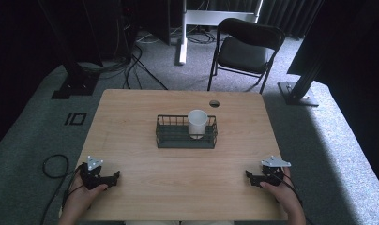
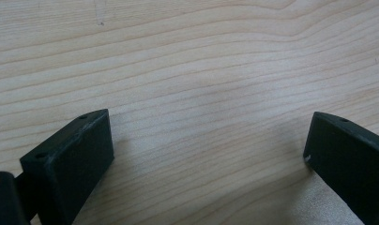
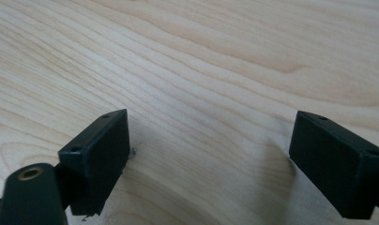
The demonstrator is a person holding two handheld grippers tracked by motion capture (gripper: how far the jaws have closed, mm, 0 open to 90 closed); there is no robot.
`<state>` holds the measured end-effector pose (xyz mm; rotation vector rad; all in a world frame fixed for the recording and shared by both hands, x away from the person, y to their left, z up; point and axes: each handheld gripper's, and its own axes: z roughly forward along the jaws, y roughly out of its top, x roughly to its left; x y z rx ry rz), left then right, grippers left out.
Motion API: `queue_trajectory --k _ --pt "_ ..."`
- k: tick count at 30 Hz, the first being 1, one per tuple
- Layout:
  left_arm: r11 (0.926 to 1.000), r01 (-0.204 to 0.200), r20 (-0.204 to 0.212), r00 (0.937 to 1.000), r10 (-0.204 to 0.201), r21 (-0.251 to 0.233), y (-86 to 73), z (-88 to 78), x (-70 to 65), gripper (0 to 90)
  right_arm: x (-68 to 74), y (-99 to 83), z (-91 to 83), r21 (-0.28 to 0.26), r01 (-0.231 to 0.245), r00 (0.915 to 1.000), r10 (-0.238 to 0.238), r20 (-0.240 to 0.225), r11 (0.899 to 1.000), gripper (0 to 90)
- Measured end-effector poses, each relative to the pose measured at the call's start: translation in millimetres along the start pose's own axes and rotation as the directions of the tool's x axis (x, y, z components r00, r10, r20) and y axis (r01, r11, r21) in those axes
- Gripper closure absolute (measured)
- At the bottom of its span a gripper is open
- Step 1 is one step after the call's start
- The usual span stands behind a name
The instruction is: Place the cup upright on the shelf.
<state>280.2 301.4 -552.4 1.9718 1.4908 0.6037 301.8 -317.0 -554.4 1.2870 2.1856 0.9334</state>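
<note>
On the pale wood-grain table (image 1: 131,140) in front of me there is one container, a dark wire rectangular basket (image 1: 171,137) standing near the middle, a little toward the far edge. Its left part is bare; in its right part stands one white cylindrical cup (image 1: 197,123), upright, mouth up, rising above the basket's rim. I cannot tell whether anything is inside the cup. Just beyond the basket, toward the far edge, a small round hole (image 1: 214,103) is cut into the tabletop.

At the near left corner my left hand (image 1: 82,199) holds my black two-jaw left gripper (image 1: 116,176), which rests low on the table and points inward toward the middle. In the left gripper view (image 2: 208,136) its jaws stand wide apart with nothing but bare wood between them; it grips nothing.

At the near right corner my right hand (image 1: 284,190) holds my black two-jaw right gripper (image 1: 248,176), also low on the table, pointing inward toward the left one. In the right gripper view (image 3: 208,136) its jaws are likewise spread wide over plain wood, empty.

Both grippers are well apart from the basket and cup, and well apart from each other.

Count: one basket, one cup, two grippers, one black folding chair (image 1: 246,49) on the grey carpet beyond the table.
</note>
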Motion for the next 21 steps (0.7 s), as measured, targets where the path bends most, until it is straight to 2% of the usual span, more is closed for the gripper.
queue_trajectory --k 5,21 --pt "1.0 0.0 0.0 1.0 0.0 0.0 0.0 0.0 0.0 2.2 -1.3 -0.8 0.0 0.011 -0.025 0.9994 0.025 -0.024 1.0 12.2" --pt "1.0 0.0 0.0 1.0 0.0 0.0 0.0 0.0 0.0 2.2 -1.3 -0.7 0.2 0.013 -0.023 0.9994 0.024 -0.025 1.0 11.6"
